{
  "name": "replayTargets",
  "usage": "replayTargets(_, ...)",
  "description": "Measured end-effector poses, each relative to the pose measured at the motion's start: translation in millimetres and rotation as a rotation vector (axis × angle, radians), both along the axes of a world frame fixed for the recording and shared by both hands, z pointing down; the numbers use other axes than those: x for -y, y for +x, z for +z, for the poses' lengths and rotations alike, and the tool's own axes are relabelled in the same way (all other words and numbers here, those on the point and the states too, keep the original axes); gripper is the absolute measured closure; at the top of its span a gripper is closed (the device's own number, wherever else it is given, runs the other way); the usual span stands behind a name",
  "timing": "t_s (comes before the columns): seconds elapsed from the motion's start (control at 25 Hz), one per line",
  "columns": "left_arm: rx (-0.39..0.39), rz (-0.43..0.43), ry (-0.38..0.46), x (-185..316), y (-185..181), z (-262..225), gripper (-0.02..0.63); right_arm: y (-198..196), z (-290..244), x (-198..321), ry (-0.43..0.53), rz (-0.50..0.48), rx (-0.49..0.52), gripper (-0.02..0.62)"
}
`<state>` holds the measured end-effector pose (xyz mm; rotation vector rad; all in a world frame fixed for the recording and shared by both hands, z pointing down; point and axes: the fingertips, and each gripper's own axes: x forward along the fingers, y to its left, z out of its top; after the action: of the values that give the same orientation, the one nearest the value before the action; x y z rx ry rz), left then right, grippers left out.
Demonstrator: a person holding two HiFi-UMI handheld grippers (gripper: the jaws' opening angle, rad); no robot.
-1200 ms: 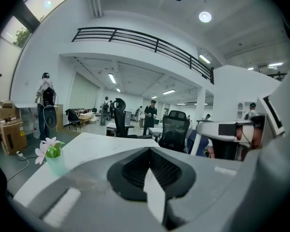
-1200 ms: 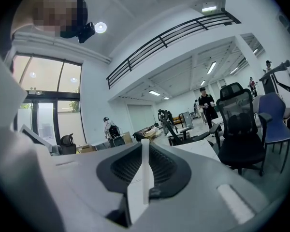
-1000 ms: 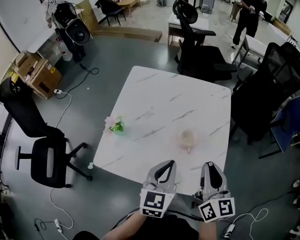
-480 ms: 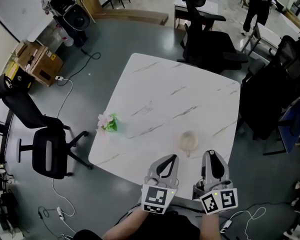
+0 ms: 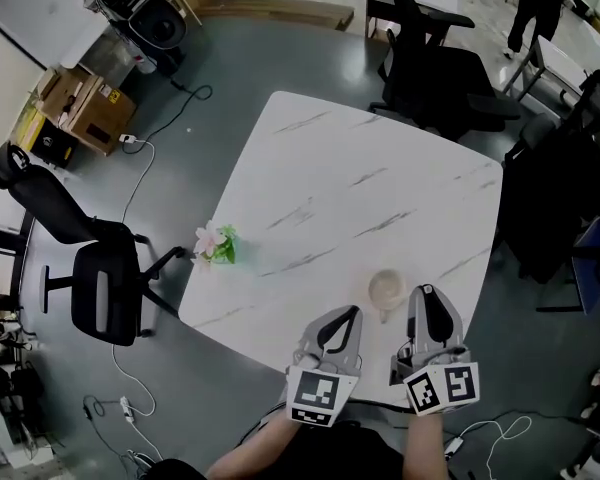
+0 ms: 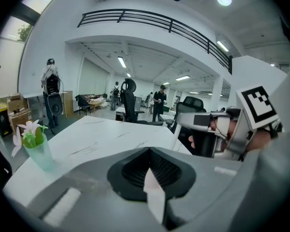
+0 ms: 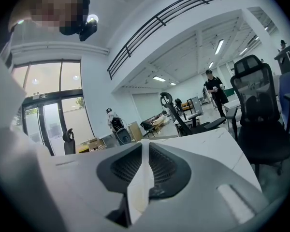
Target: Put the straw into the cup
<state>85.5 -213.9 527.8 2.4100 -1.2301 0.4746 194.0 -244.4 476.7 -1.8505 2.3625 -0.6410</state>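
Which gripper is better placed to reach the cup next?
Right, narrowly. The cup stands level with the right gripper, close beside its tips, while the left gripper stops short of it. Both are shut, and no straw shows in any view.

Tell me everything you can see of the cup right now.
The cup is small, round and pale beige, possibly translucent. From above in the head view it stands upright, mouth open, nothing visible inside. It sits on the white marbled table near its near edge, just left of the tip of the shut right tongs; only the table appears to touch it. A nub on its near side may be a handle.
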Motion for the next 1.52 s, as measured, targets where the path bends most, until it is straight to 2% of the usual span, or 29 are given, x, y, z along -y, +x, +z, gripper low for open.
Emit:
replayTargets(0.88, 0.007, 0.009, -0.12, 7.0, 7.9, 48.3, 0.604, -2.3, 76.6, 35.2, -0.101, -0.036, -0.023, 0.551)
replayTargets(1.44, 0.005, -0.007, -0.128, 6.9, -4.9, 50.1, 0.604, -8.4, 90.1, 32.4, -0.117, -0.03, -0.055, 0.543)
replayTargets(1.52, 0.004, -0.006, -0.124, 6.0, -5.4, 49.2, 0.604, -7.5, 89.9, 30.7, -0.118, -0.027, -0.057, 0.514)
